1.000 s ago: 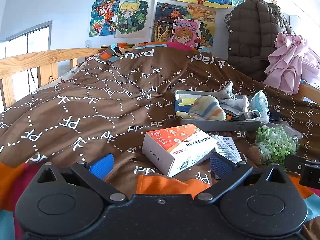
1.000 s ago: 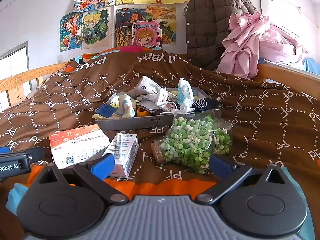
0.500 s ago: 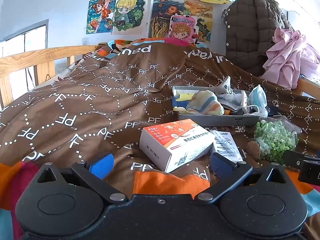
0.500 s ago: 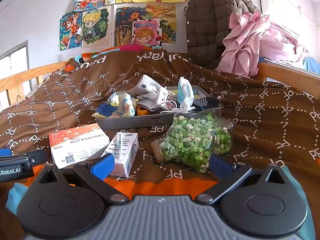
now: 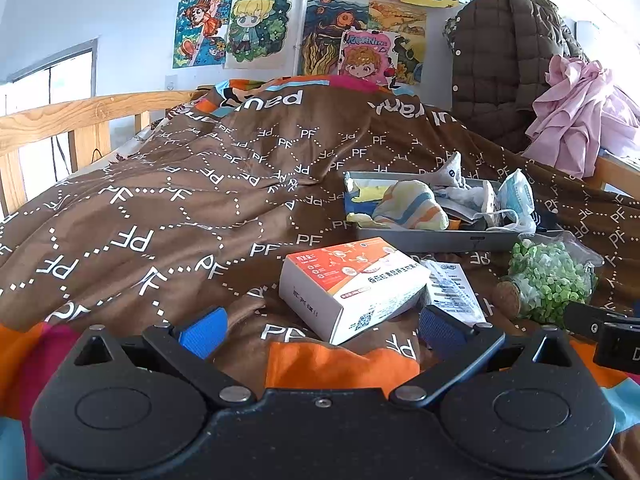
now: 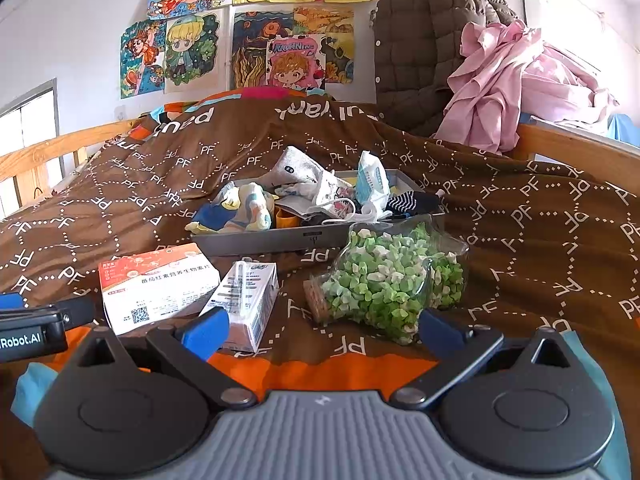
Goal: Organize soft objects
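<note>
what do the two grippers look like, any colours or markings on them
Both are black, each with two round discs at the base, silver pivot pins and angled link arms ending in blue fingertips. The left gripper has a plain dark body. The right gripper has a grey ribbed plate in the middle. In the right view, the side of the left gripper carries white "Robot.AI" lettering. No cables or sleeves show.

Ahead of us, past the gripper's fingers, we see cartoon posters (image 5: 304, 32) on the wall, a brown quilted jacket (image 6: 424, 40) and pink clothing (image 6: 512, 80) hanging to the right, and a wooden bed rail (image 5: 60, 120) to the left.
</note>
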